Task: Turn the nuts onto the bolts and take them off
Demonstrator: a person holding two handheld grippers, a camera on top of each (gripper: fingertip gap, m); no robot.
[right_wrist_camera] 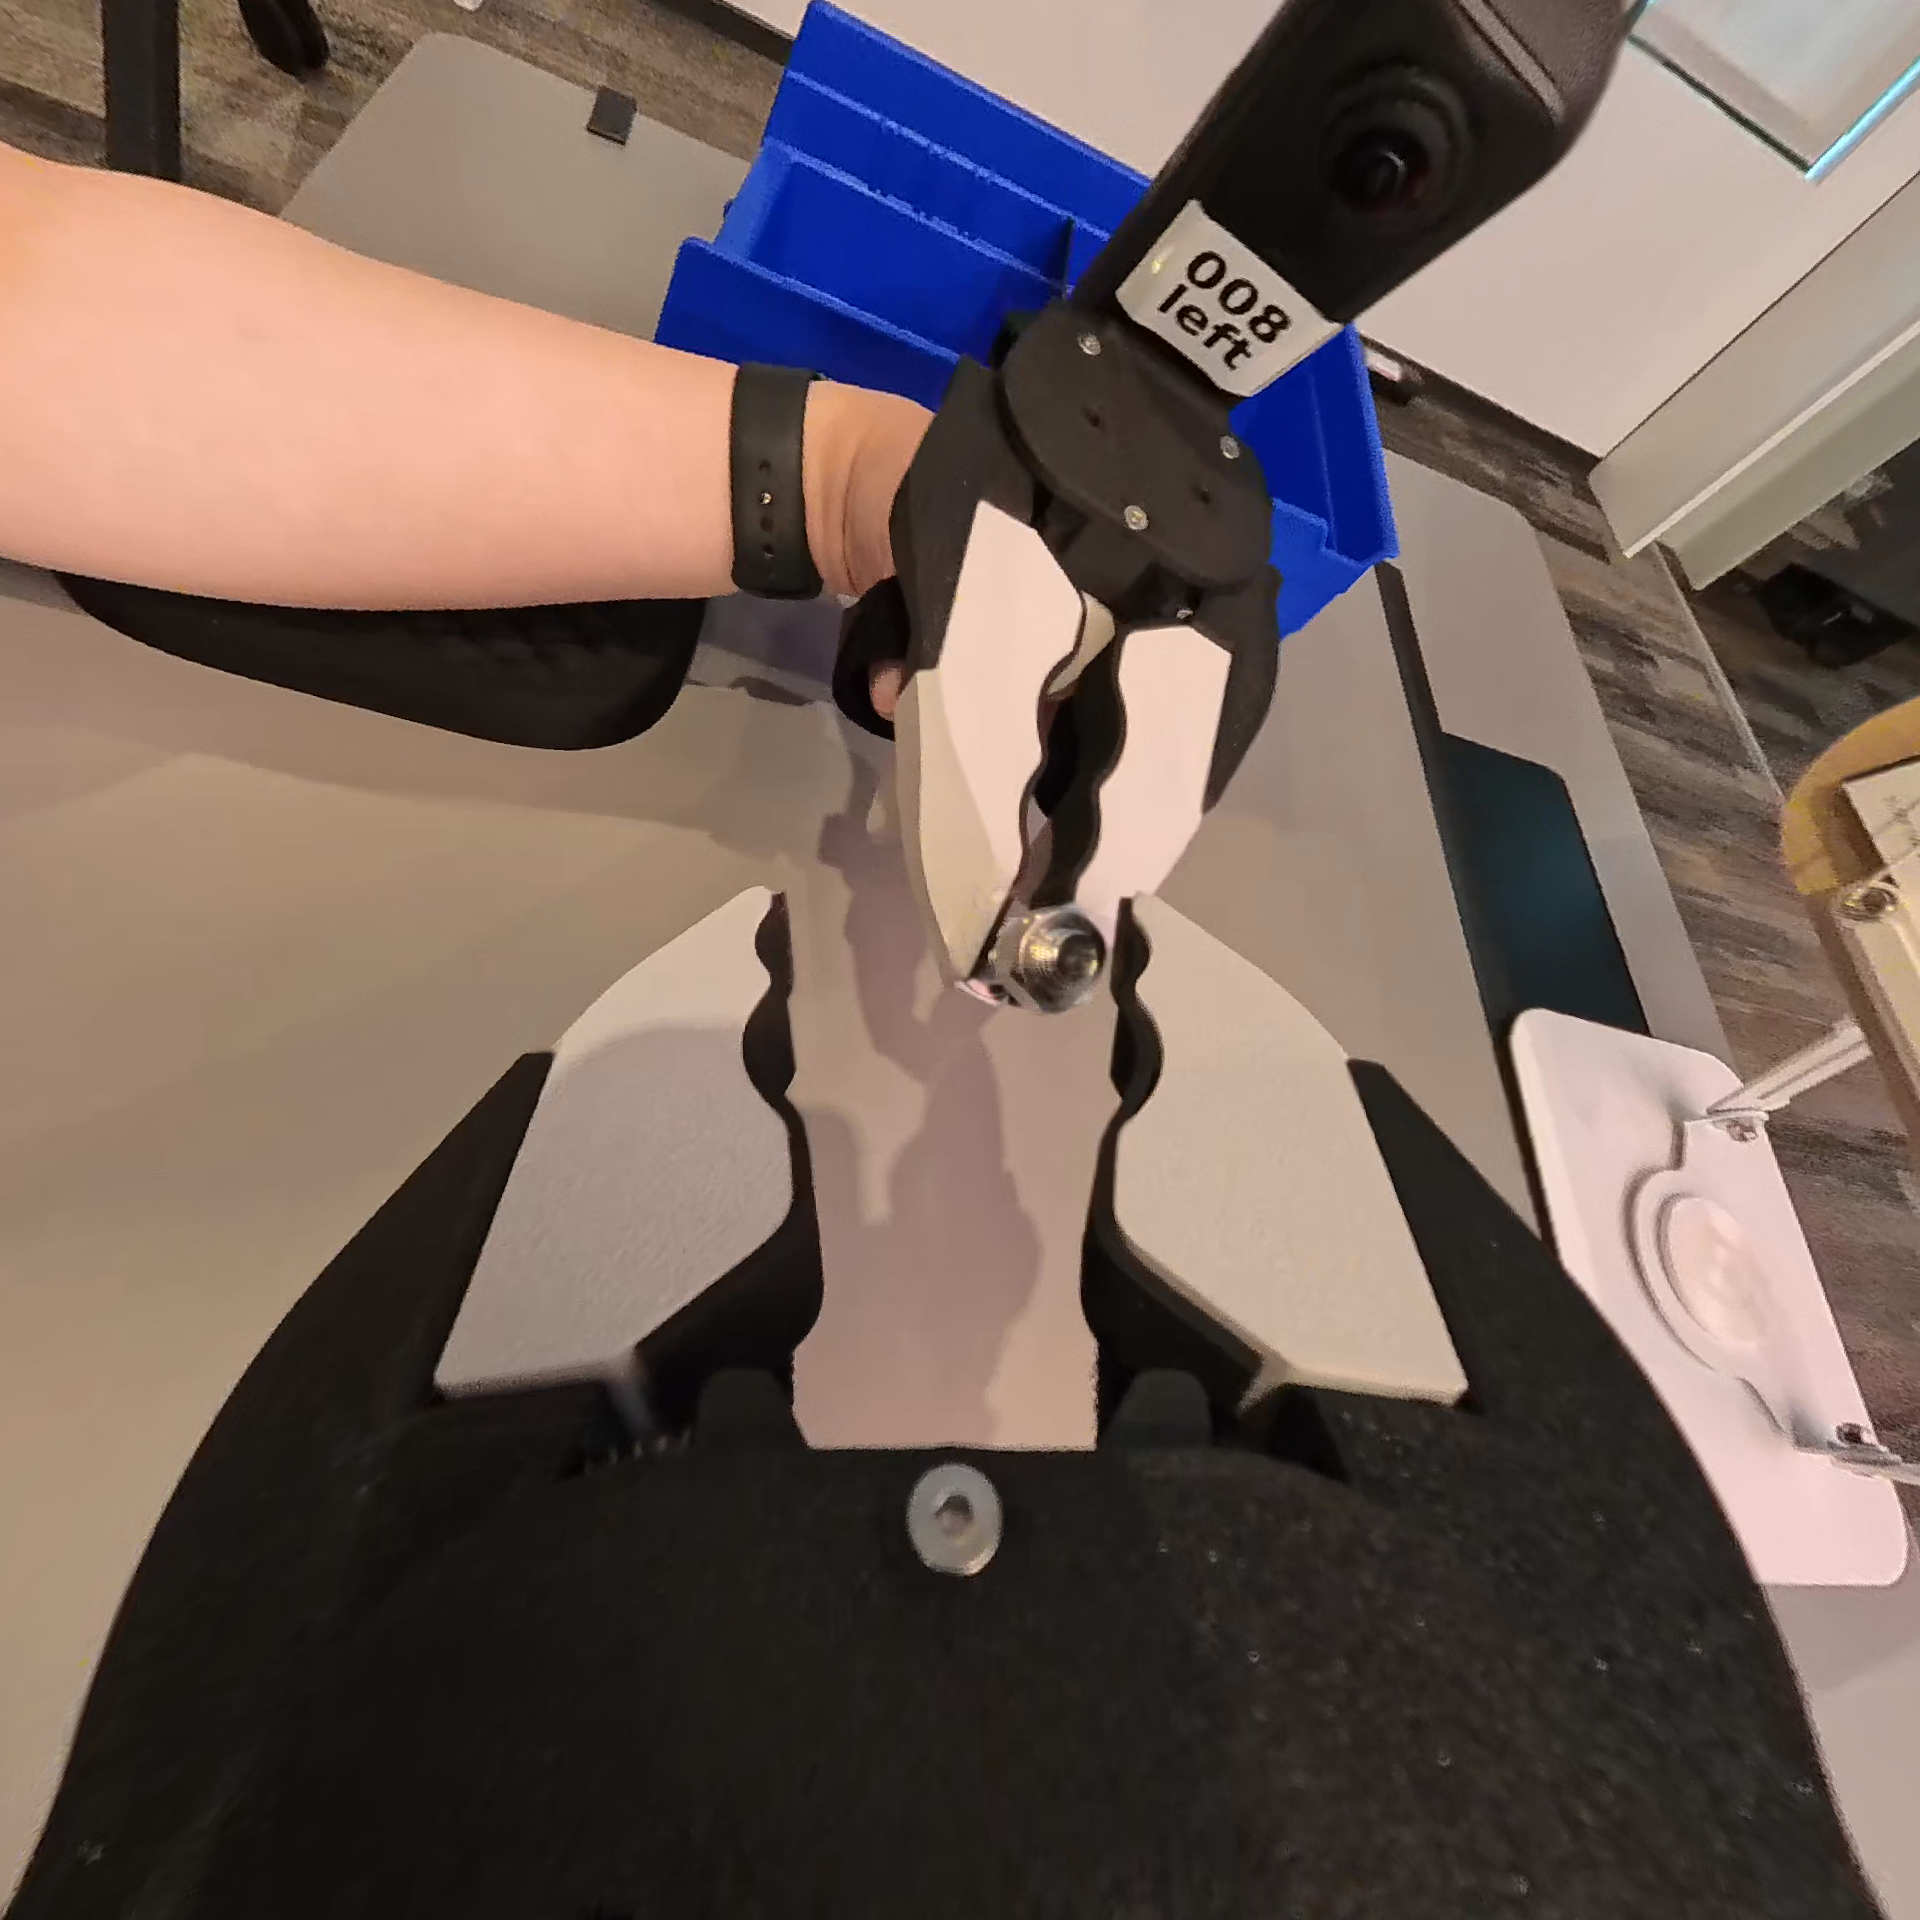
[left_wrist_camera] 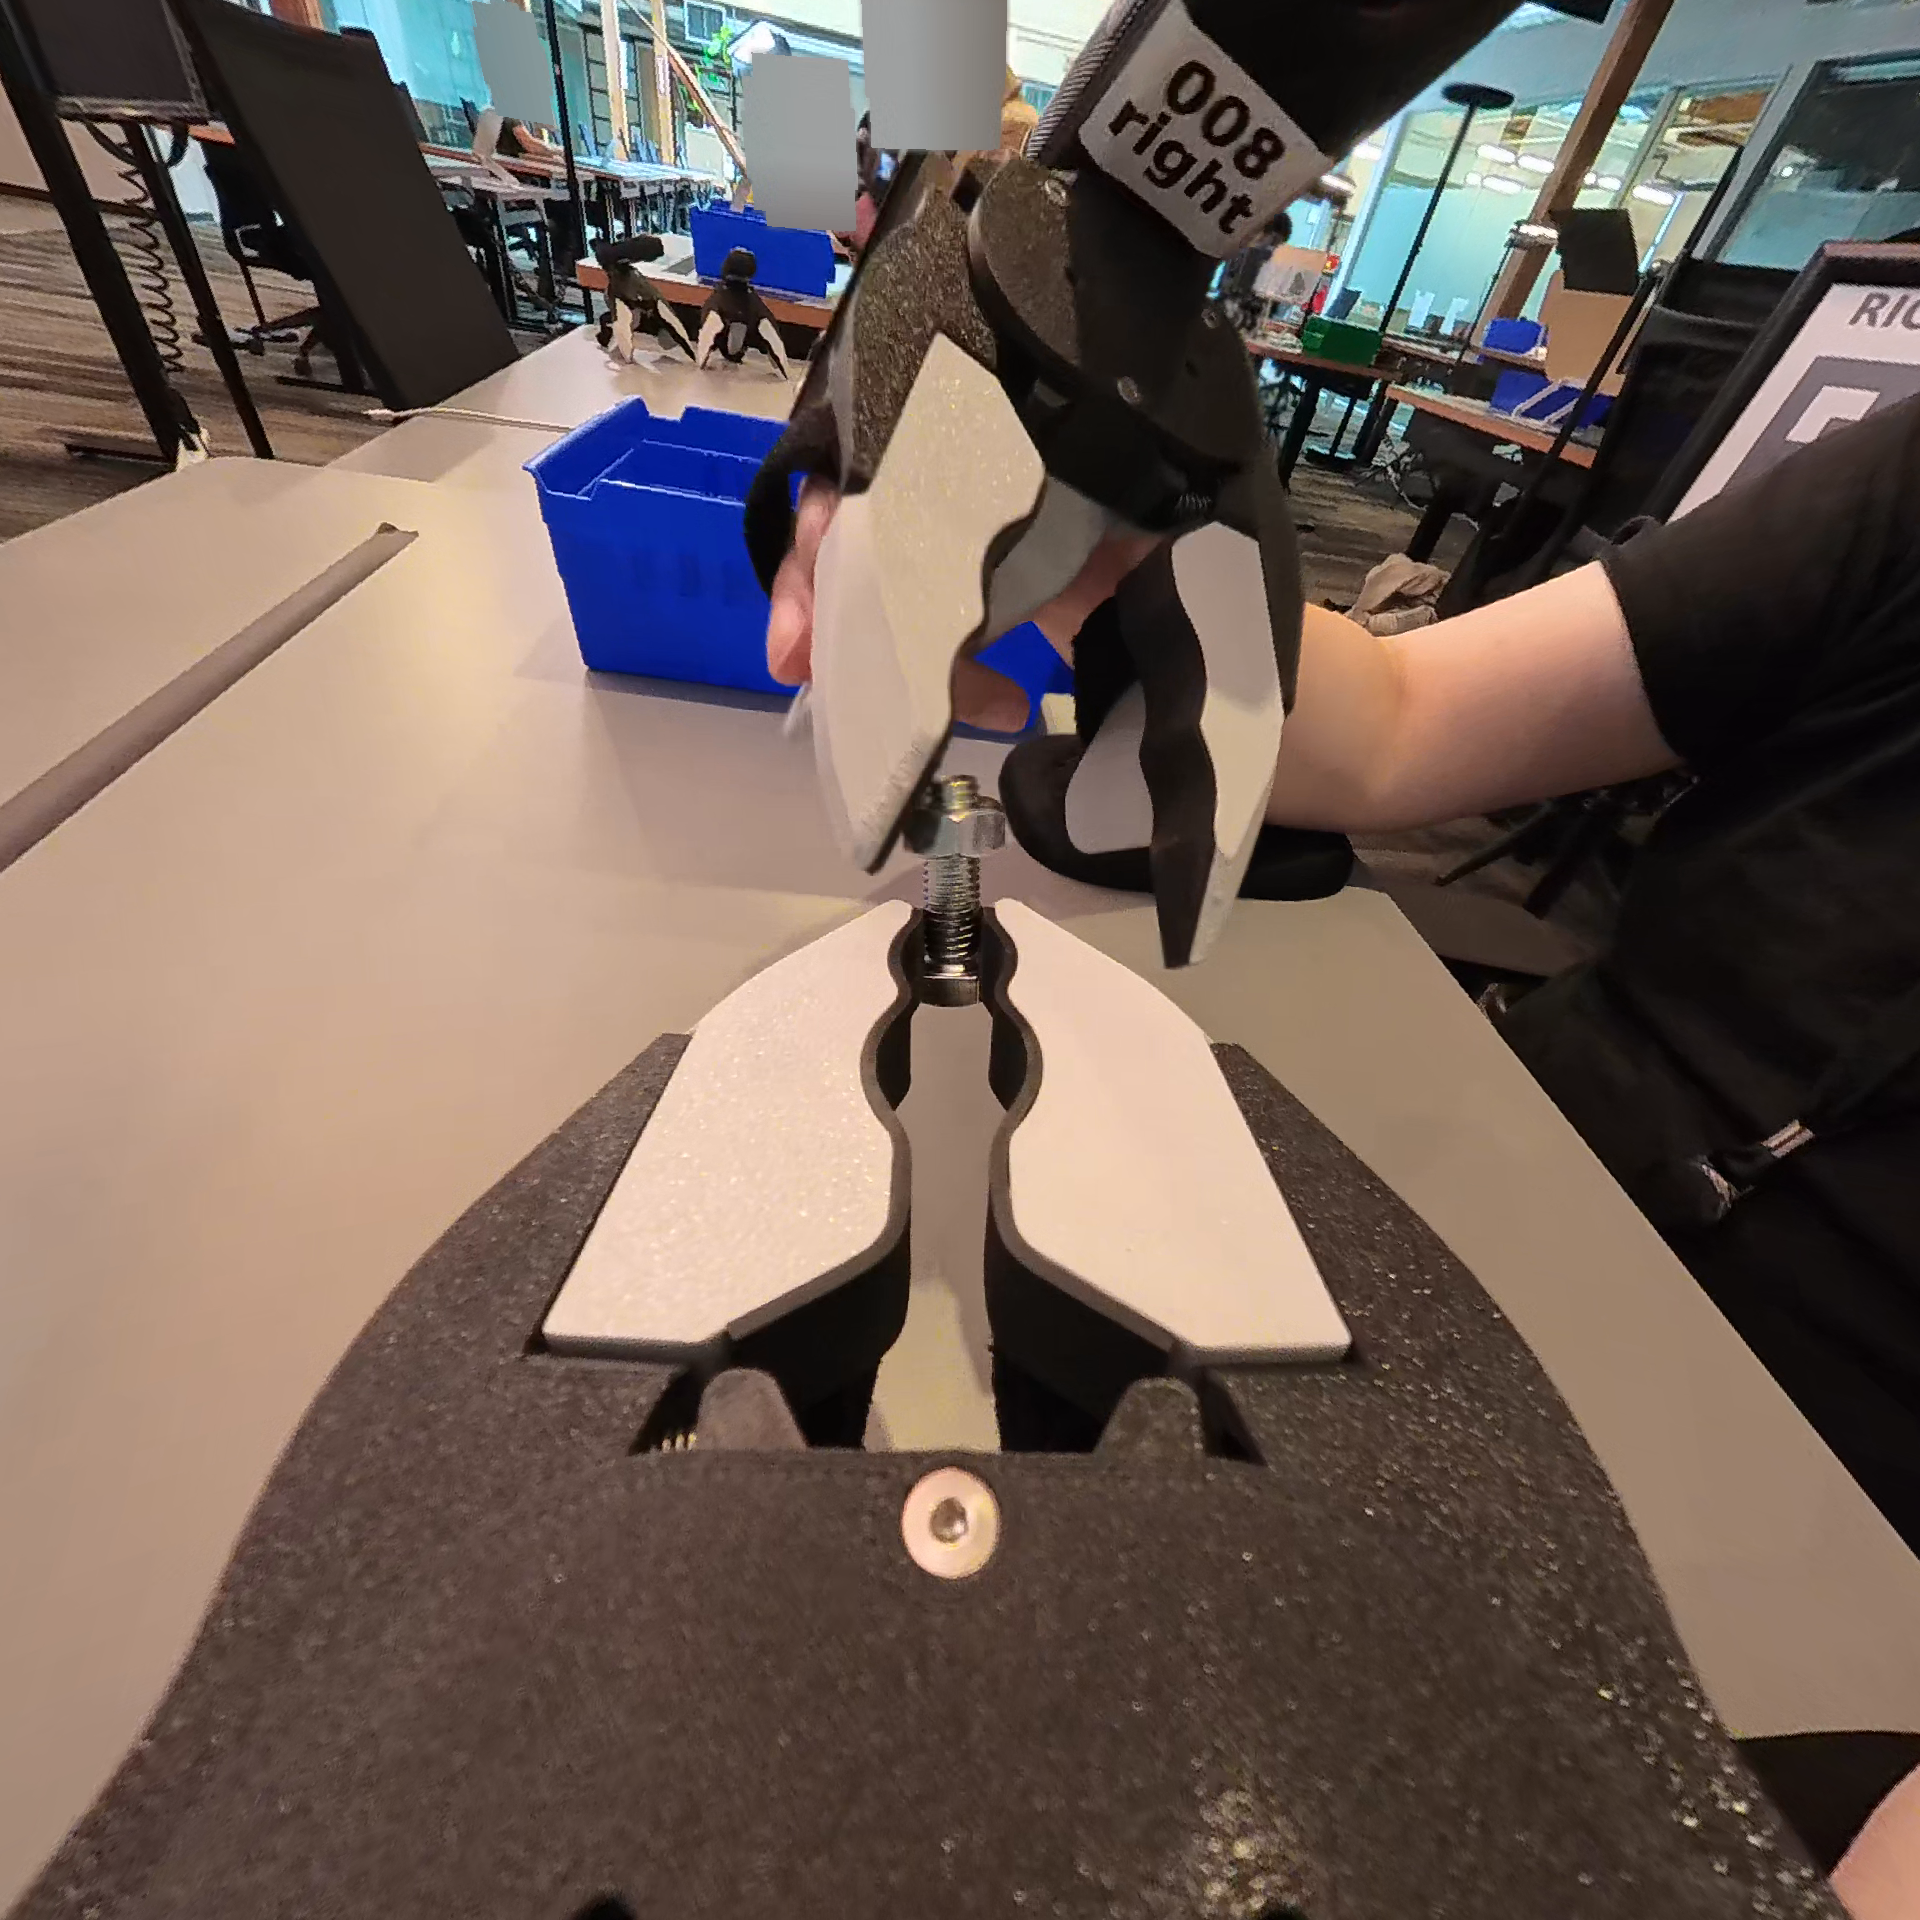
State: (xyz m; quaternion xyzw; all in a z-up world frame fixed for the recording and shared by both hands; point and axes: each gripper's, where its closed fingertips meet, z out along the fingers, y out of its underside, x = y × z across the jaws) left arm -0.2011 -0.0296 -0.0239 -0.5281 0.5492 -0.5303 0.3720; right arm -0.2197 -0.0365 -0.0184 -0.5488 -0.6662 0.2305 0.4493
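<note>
Filling most of both views, the grey bench (left_wrist_camera: 312,935) carries a blue bin (left_wrist_camera: 665,551) in the upper middle. In the left wrist view, the left hand-held gripper (left_wrist_camera: 951,971) at centre is closed narrowly around the head end of an upright bolt (left_wrist_camera: 948,894). The right hand-held gripper (left_wrist_camera: 1039,862) comes down from the upper right, spread wide, one finger touching the nut (left_wrist_camera: 961,826) near the bolt's top.

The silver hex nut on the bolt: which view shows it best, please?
The left wrist view: the silver hex nut appears side-on near the tip of the threaded steel bolt. The right wrist view shows it end-on, threads hidden.
</note>
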